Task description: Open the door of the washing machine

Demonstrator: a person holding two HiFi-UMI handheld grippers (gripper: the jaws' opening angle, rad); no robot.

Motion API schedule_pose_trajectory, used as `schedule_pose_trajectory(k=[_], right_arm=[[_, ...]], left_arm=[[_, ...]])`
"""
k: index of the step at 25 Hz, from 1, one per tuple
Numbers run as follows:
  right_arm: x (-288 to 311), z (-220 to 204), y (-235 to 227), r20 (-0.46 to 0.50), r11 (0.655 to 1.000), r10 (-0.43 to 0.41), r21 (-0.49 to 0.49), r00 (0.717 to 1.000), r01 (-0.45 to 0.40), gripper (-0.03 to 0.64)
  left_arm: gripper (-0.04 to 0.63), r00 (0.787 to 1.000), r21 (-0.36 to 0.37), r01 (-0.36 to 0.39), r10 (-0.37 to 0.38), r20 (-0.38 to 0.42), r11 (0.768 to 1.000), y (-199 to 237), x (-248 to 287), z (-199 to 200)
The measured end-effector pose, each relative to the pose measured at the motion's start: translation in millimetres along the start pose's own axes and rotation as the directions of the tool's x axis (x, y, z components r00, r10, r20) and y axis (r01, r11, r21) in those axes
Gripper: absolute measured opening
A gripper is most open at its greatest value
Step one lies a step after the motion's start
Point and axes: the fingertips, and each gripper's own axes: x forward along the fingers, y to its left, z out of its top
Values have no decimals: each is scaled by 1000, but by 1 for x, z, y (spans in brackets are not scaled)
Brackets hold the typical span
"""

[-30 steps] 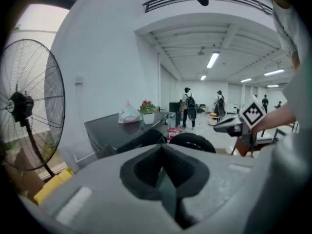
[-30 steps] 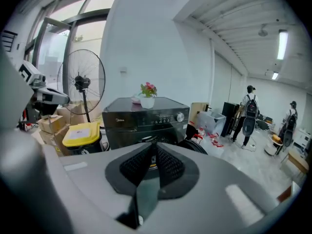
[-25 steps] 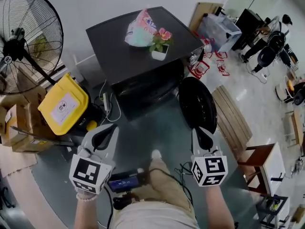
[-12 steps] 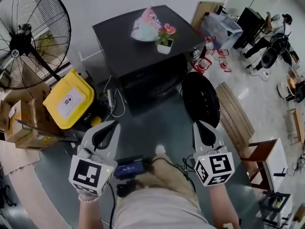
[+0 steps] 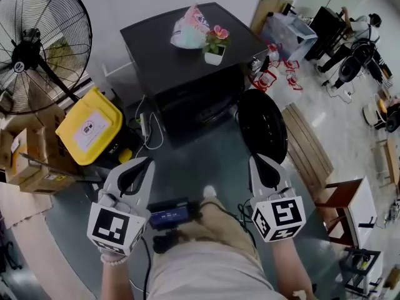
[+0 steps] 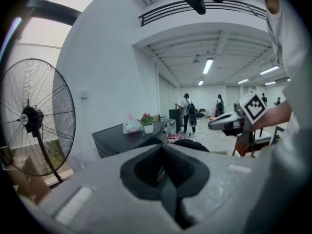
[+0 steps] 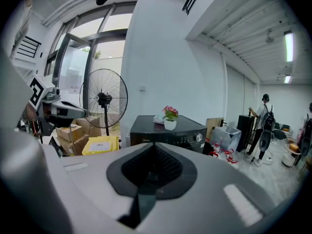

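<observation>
The black washing machine (image 5: 181, 55) stands ahead, and its round dark door (image 5: 261, 125) is swung out to the right of its front. My left gripper (image 5: 142, 162) is shut and empty, low over the grey floor and left of the machine's front. My right gripper (image 5: 258, 160) is also shut and empty, its tip just below the near edge of the door. In the left gripper view the jaws (image 6: 163, 147) meet in front of the machine (image 6: 117, 138). The right gripper view shows its closed jaws (image 7: 155, 147) below the machine's control panel (image 7: 168, 135).
A potted flower (image 5: 214, 54) and a bag (image 5: 189, 30) sit on the machine. To the left are a standing fan (image 5: 37, 42), a yellow box (image 5: 90, 127) and cardboard boxes (image 5: 25, 161). Wooden slats (image 5: 306, 152) and a stool (image 5: 340, 208) lie to the right. People stand far right.
Both grippers have lifted and shifted a little over the floor in front of the machine. The door stands swung out as before.
</observation>
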Motion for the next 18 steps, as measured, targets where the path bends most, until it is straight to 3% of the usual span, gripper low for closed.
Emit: schedule_pose_trajectory(k=[18], right_arm=[[-1, -1, 6, -3, 1000, 21, -10, 1000, -21, 5]], left_arm=[[-5, 999, -23, -38, 38, 0, 999, 8, -8, -5]])
